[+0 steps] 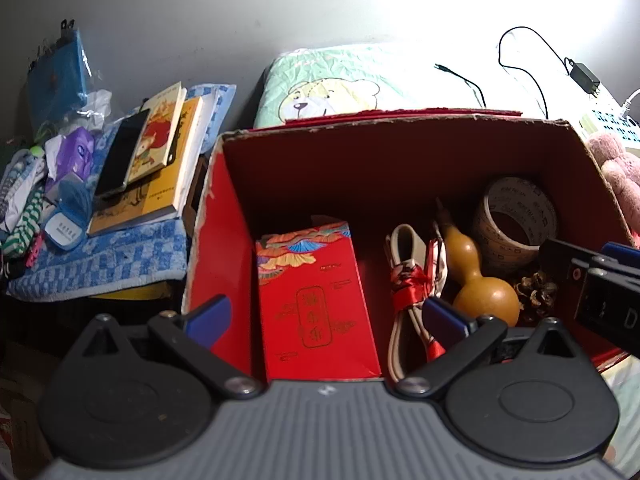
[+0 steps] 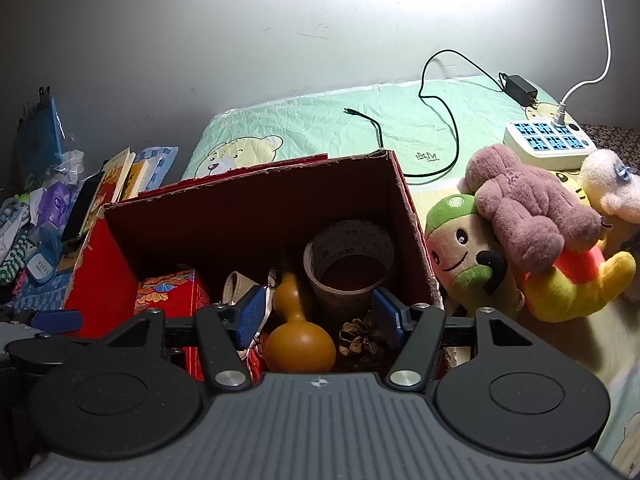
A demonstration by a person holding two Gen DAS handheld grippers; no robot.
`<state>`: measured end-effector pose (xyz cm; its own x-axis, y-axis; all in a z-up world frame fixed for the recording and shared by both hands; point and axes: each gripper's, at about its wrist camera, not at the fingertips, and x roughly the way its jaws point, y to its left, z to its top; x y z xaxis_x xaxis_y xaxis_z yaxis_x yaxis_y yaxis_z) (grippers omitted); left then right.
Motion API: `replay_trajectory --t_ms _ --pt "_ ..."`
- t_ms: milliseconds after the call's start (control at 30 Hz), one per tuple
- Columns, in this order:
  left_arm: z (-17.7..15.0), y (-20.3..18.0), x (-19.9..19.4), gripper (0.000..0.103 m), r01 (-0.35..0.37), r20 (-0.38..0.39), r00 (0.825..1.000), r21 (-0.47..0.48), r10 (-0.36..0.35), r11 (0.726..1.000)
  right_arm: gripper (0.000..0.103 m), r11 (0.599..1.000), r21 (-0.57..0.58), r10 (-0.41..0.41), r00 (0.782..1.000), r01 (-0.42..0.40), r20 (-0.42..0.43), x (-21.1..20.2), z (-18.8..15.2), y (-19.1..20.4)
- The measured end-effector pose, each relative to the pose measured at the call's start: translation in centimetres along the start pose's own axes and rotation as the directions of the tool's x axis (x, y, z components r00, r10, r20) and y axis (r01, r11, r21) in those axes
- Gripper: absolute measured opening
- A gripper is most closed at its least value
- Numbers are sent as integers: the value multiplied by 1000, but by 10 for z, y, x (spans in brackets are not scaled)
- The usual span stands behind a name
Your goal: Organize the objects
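A red cardboard box [image 1: 224, 216] [image 2: 408, 216] stands open on the bed. Inside lie a red gift packet [image 1: 316, 300] [image 2: 172, 292], a coiled white cable with a red tie [image 1: 404, 280], a brown gourd [image 1: 480, 284] [image 2: 298, 340], a roll of tape [image 1: 514, 220] [image 2: 350, 264] and a pine cone [image 1: 536, 294] [image 2: 362, 338]. My left gripper [image 1: 326, 318] hovers open over the packet, holding nothing. My right gripper [image 2: 320, 316] hangs open above the gourd and pine cone, also holding nothing; its body [image 1: 600, 288] shows at the right of the left wrist view.
Left of the box, books [image 1: 160, 160] and a dark phone [image 1: 122, 152] lie on a blue checked cloth [image 1: 104, 264] with small clutter. Plush toys [image 2: 532, 220], a power strip [image 2: 548, 144] and a black charger cable [image 2: 440, 112] lie on the green bedding to the right.
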<state>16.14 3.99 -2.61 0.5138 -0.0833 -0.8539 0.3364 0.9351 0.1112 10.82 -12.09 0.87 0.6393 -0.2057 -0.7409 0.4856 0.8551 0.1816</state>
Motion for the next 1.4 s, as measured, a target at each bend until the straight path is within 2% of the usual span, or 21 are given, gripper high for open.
replay_trajectory --t_ms 1400 --pt "-2 1 6 102 7 -20 1000 -8 -7 1000 62 1000 6 7 1000 -7 -12 3 -2 0"
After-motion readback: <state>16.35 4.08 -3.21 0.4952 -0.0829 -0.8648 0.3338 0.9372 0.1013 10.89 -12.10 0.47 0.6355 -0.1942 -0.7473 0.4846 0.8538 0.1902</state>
